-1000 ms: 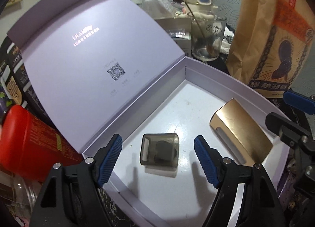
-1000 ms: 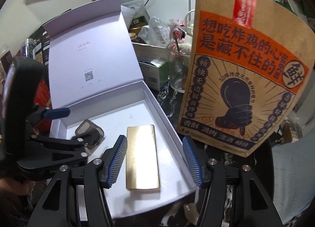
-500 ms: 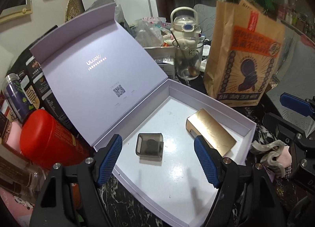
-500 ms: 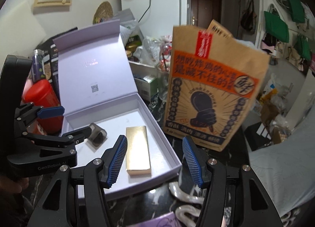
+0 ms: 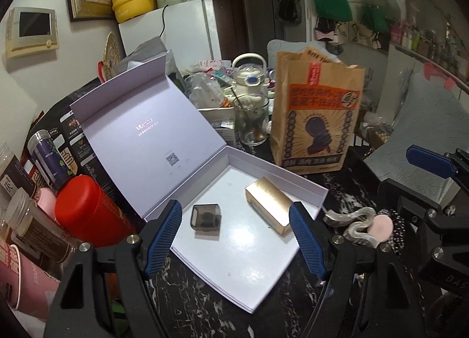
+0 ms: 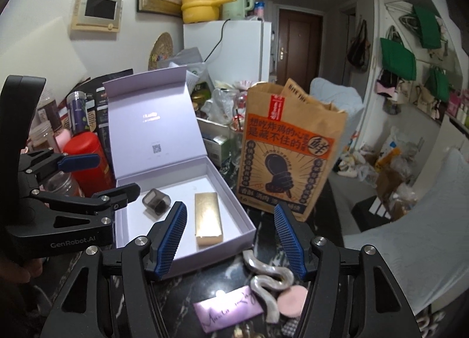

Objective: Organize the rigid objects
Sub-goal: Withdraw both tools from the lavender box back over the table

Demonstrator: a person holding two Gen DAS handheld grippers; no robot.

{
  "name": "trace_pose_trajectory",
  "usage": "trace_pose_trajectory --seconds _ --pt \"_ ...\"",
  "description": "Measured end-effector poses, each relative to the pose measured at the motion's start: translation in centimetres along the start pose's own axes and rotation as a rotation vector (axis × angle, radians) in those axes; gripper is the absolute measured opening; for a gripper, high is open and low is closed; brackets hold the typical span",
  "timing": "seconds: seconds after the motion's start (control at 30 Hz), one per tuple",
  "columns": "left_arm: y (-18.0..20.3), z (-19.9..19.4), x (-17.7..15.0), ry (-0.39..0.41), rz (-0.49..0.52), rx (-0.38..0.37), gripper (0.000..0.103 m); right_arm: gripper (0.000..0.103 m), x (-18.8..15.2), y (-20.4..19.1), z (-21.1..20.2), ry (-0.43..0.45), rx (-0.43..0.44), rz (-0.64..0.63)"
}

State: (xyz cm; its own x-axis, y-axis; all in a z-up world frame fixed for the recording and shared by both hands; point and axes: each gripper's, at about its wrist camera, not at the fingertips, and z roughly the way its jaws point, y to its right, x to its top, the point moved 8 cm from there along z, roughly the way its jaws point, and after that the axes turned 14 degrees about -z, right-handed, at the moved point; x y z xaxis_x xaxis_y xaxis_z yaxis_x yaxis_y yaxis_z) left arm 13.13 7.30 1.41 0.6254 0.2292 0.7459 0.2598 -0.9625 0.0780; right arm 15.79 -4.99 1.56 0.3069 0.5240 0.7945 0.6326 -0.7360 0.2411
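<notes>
Two rigid objects lie inside the open white cardboard gift box (image 5: 310, 188): a small smoky translucent plastic case (image 5: 206, 217) toward its left side and a flat gold metallic rectangular bar (image 5: 268, 204) toward its right, apart from each other and neither touched by a tool. A second ago both cameras looked closely into the box, with the left gripper (image 5: 236, 239) poised right over the smoky case and the right gripper (image 6: 230, 238) over the gold bar. Now both have pulled up and back, so the whole box, its raised lid (image 5: 140, 121) and the cluttered black marble table (image 5: 187, 300) around it fill the views. Both sets of blue-padded tongs stand wide with nothing between them.

That retreat suggests the two placements are finished and the hands are freeing themselves for another item. Likely candidates sit just outside the box's near-right corner: a wavy pearly silver hair clip (image 6: 268, 277), a round pink puff-like disc (image 6: 291, 300) beside it, and a lilac card with handwriting (image 6: 228, 310), all on the marble under the right gripper. Which is next cannot be known. Behind the box stands a tall brown paper food bag (image 6: 288, 150), and a red cylindrical canister (image 5: 88, 209) sits at the box's left.
</notes>
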Motion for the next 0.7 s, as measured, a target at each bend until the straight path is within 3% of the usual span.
trace_pose_trajectory --seconds 0.33,0.7 --pt "3.3 -3.3 -1.6 0.016 0.051 -0.076 0.075 0.067 -2.1 0.3 -4.8 0.013 -0.049 -0.003" --pt "6.0 -3.7 -4.4 -0.019 0.090 -0.158 0.075 0.070 -5.3 0.8 -7.5 0.005 -0.076 0.040"
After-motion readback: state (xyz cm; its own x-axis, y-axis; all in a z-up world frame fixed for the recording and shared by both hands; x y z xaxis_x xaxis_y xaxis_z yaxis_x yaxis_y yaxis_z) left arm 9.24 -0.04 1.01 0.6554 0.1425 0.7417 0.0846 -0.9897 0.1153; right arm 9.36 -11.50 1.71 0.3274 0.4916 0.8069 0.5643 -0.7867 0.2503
